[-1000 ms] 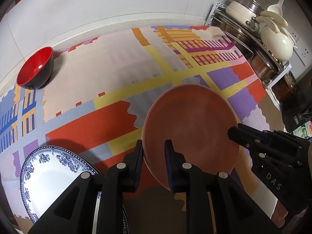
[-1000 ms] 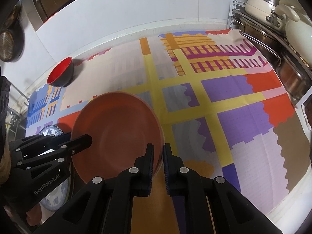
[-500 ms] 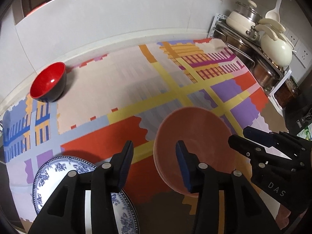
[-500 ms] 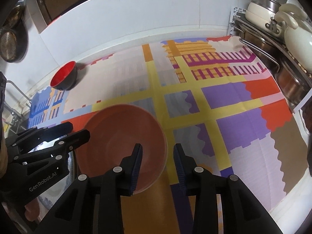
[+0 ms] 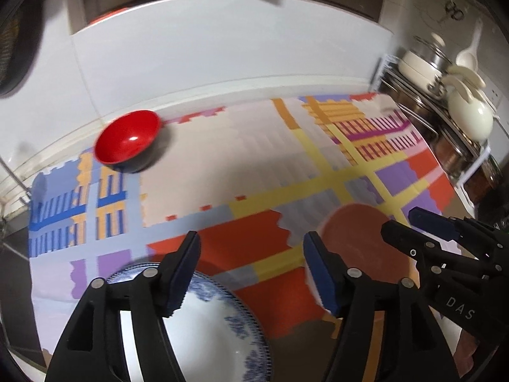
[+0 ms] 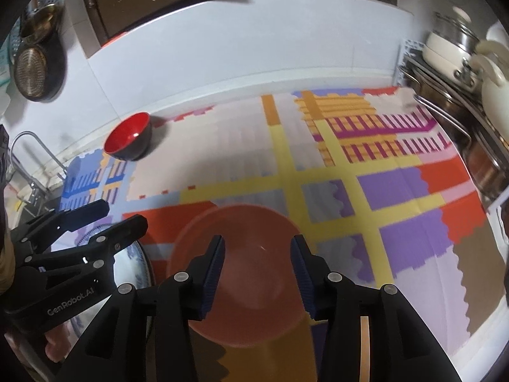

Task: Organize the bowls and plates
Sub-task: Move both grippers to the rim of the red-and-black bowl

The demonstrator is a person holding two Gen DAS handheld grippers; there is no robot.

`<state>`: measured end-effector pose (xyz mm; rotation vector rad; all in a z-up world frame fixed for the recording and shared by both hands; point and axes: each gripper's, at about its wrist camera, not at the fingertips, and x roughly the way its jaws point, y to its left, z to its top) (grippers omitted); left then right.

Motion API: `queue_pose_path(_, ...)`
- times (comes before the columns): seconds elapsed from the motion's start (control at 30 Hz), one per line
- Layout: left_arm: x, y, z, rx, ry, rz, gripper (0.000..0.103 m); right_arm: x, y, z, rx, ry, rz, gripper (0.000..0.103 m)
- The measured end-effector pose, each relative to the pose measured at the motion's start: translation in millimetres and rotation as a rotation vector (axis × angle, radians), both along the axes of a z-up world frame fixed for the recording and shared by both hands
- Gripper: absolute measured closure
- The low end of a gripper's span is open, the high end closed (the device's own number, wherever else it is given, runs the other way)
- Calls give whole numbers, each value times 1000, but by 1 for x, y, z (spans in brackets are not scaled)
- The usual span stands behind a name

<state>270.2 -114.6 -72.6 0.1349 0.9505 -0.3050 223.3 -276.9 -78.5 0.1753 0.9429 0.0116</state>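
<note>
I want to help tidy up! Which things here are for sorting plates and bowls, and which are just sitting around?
For the job:
round terracotta plate
blue-and-white patterned plate
red bowl with black outside

Just sitting around:
cream pots on the metal rack
round metal strainer on the wall

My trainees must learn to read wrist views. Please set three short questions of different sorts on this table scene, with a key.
1. True or false: the red bowl sits on the brown plate.
2. Which dish lies between the right gripper's fingers in its own view? A. brown plate B. blue-rimmed plate C. red bowl
3. Fill in: the left gripper has ____ clamped in it.

Key
1. False: the bowl stands alone at the far edge of the cloth.
2. A; the jaws are opening and do not touch it.
3. Nothing; its jaws are opening, with only cloth showing between them.
</note>
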Motion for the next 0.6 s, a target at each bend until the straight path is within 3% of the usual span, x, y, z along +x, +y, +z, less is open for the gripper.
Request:
queue_pose_path(0.3,10,49,14,22,-68,115,22,25,36,15,-19,-67,72,53)
queue_pose_path(0.6,24,97,34,46,-142,204,19,57,78,31,-39,-127,121,53)
